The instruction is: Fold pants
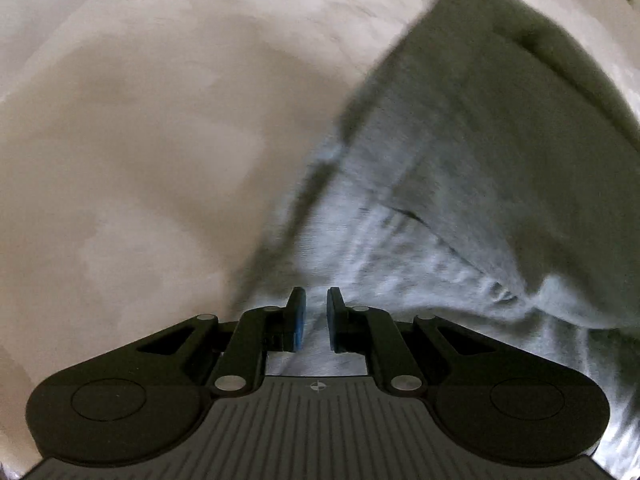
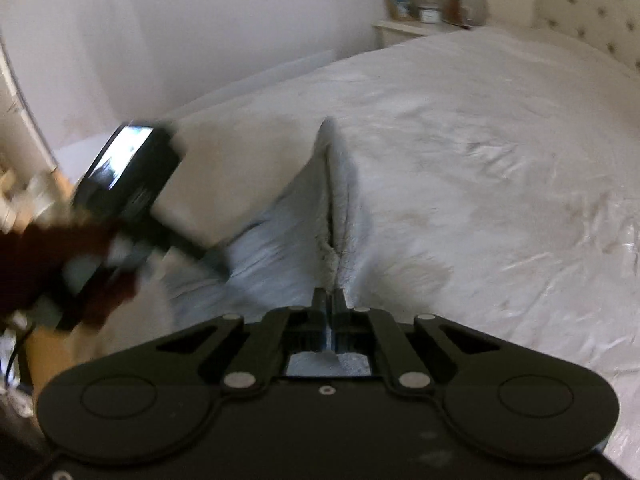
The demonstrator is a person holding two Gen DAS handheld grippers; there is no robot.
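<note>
**Pants pinched by both tools over the bed**

Nearest in the right wrist view, the right tool [image 2: 328, 300] is seen with its jaws drawn fully together, and a ridge of the light grey pants [image 2: 340, 208] is clamped between them. From the fingertips the cloth runs straight ahead as a raised, pinched crease ending in a pointed peak. To the left of the crease the fabric slopes down in soft folds; to the right it falls onto the white bedcover [image 2: 480, 140].

Ahead and to the left of the right tool, the left tool [image 2: 132, 184] is seen from outside as a blurred black body with a bright screen on its back, held by a hand [image 2: 36, 264] in a dark red sleeve. Its front end is met by the same grey cloth.

In the left wrist view, the left tool [image 1: 316, 318] is seen pointing steeply down. Its blue pads [image 1: 298, 320] stand a narrow gap apart, and grey fabric is seen between and just behind them, so a thin layer of the pants [image 1: 460, 200] is taken to be gripped. From the fingertips the garment spreads ahead and to the right as a broad, blurred panel, lighter near the tool and darker further off. To the left only the pale bedcover [image 1: 140, 140] is seen.

Furthest from the right tool, a bedside cabinet [image 2: 404, 30] with picture frames [image 2: 400, 6] and a tufted headboard [image 2: 592, 12] are seen.
</note>
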